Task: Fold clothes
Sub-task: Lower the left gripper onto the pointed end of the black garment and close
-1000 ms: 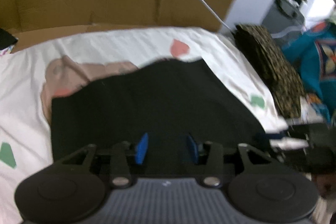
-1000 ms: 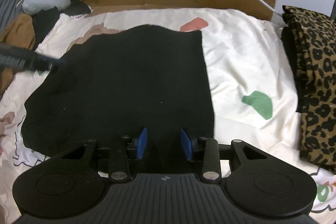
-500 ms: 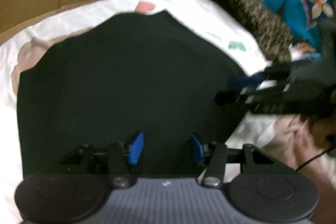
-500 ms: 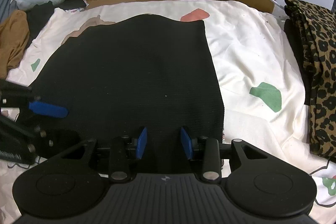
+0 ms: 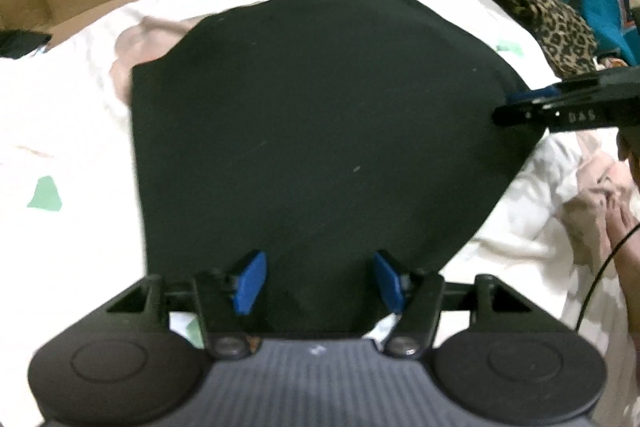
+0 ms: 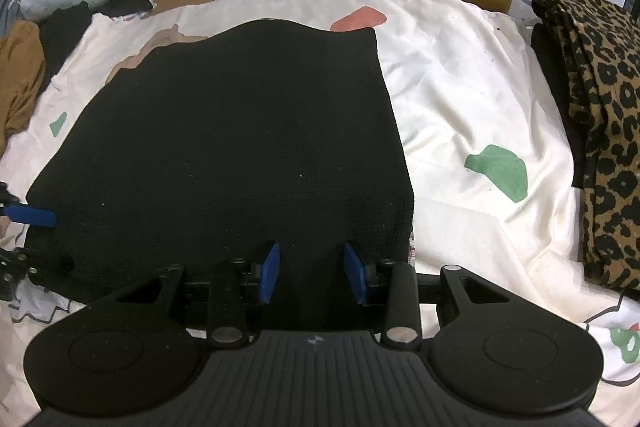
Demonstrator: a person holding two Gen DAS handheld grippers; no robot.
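Black garment (image 6: 240, 147) lies flat at bed (image 6: 460, 99) near edge; left gripper (image 5: 318, 281) now lower, jaws opening around hem, unpinched; right gripper (image 6: 312, 271) half-open, empty. Regrasp next.

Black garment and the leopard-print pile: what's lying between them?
Only bare sheet with a green patch separates black garment from leopard-print pile, per right wrist view.

Only thing I could actually read was "DAS" in small pale letters on the side of the right gripper (image 5: 520, 105), over at the right edge of the left wrist view. Each gripper body also had a tiny pale logo mark at bottom centre, but I couldn't make it out.
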